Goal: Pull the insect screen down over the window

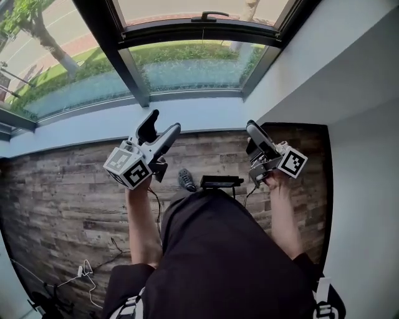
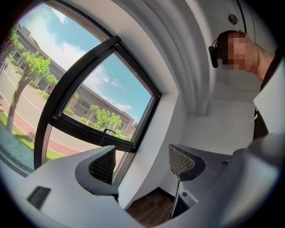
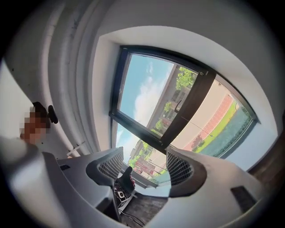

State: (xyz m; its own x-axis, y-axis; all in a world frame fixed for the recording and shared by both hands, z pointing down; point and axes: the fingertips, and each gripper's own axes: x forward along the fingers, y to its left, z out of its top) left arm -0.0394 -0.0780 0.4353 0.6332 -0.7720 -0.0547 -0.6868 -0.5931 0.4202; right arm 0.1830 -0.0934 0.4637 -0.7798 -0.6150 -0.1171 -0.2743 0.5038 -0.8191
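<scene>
The window [image 1: 187,37] has a dark frame and a black handle [image 1: 209,15] on its upper sash; I can pick out no insect screen over the glass. My left gripper [image 1: 163,122] is held up in front of the sill, open, with nothing between its mesh pads [image 2: 103,165]. Its own view looks along the dark window frame [image 2: 89,129] and white wall. My right gripper [image 1: 254,129] is raised to the right, also open and empty [image 3: 144,162], facing the window frame [image 3: 187,111]. Neither gripper touches the window.
A pale sill [image 1: 124,121] runs under the window, with a wood-plank floor [image 1: 56,193] below. A white wall [image 1: 349,75] closes the right side. A black device [image 1: 221,182] and a shoe [image 1: 186,179] are at my feet; cables [image 1: 87,271] lie at lower left.
</scene>
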